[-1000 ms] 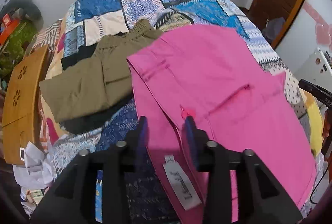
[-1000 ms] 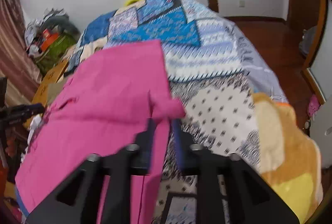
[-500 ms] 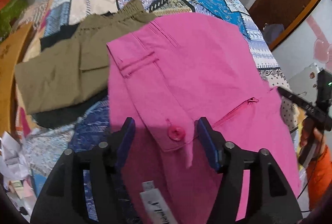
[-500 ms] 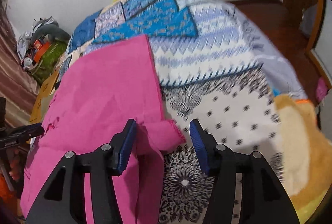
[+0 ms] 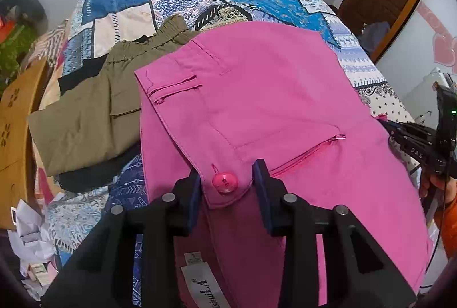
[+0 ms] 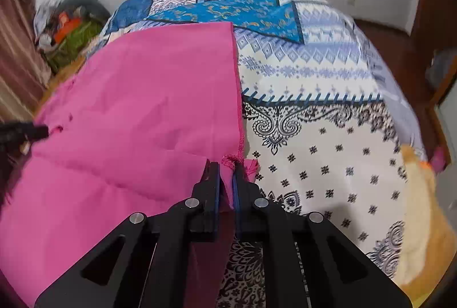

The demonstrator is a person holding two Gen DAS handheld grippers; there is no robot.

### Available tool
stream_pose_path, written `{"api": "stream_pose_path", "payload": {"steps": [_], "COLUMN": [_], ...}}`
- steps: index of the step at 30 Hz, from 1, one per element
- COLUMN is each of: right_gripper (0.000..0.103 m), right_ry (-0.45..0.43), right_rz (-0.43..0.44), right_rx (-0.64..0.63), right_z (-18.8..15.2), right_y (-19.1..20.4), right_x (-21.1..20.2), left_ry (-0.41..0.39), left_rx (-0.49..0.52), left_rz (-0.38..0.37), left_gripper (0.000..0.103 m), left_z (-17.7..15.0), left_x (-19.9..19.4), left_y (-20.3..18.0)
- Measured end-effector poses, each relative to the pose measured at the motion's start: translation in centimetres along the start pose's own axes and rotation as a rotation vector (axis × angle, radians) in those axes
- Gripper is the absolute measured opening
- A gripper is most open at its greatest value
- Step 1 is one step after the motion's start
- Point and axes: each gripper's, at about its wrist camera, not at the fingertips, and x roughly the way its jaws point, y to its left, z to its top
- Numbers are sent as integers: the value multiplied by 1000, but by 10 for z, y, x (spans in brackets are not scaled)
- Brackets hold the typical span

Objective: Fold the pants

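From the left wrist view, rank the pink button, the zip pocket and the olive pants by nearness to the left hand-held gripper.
1. Pink button, between the open fingers of the left hand-held gripper.
2. Zip pocket, ahead to the right.
3. Olive pants, far ahead-left, beside the pink pants.

Pink pants [image 5: 280, 108], olive shorts [image 5: 94, 119], possibly patchwork-print bedspread [image 6: 314, 96]

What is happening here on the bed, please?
A person with two handheld grippers is folding pink pants on a patterned bedspread. The right gripper is shut on the frayed hem. The left gripper is open around the waistband button. Olive pants lie beside them.
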Motion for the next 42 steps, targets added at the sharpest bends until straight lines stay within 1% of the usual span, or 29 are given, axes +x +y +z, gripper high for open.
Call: {"api": "stream_pose_path", "payload": {"steps": [5,8,11,13,16,17,19,22,24,25,26,27,28,29,31,34,35,37,38,42], "right_gripper": [4,3,3,3,3,3,3,4,9,19,37,45,59,64,68,69,69,69,69,69], "right_ry": [0,11,28,43,58,54,8,-51,-81,-98,-111,-135,-155,-180,-195,-195,-191,-178,-171,-138], "right_rz": [-56,-94,-133,-142,-136,-140,-157,-138,-124,-114,-107,-98,-92,-81,-63,-41,-37,-32,-29,-15], "right_rx": [-55,-59,-55,-38,-33,-41,-47,-30,-26,-28,-30,-29,-27,-22,-16,-14,-18,-27,-29,-31], "right_z": [2,2,-1,-4,-11,-12,-11,-2,6,12,17,25,29,36,48,67,73,83,88,102], "right_y": [0,-4,-11,-16,-22,-22,-23,-21,-17,-13,-10,-7,-4,-2,3,6,7,7,7,0], "right_x": [4,6,5,1,-11,-15,-31,-52,-62,-66,-68,-71,-72,-72,-69,-55,-49,-35,-28,1], "left_ry": [-5,-6,-16,-28,-62,-70,-83,-102,-117,-125,-130,-135,-138,-139,-133,-116,-112,-99,-92,-41], "left_rx": [3,25,45,33,20,21,28,24,5,-13,-28,-45,-60,-66,-76,-79,-83,-101,-106,-122], "left_rz": [6,22,37,56,109,132,165,203,205,196,186,175,167,164,155,151,156,191,194,155], "left_gripper": [36,39,49,60,63,63,64,67,70,71,72,72,73,73,73,73,73,73,73,73], "left_z": [-4,-4,-5,-8,-16,-18,-20,-16,-9,-4,1,7,16,20,35,51,55,63,65,70], "left_x": [6,8,4,-2,-19,-23,-31,-41,-45,-46,-46,-46,-44,-42,-33,-17,-11,4,9,38], "left_y": [3,0,3,7,16,19,26,38,46,51,54,58,64,66,73,80,82,87,89,98]}}
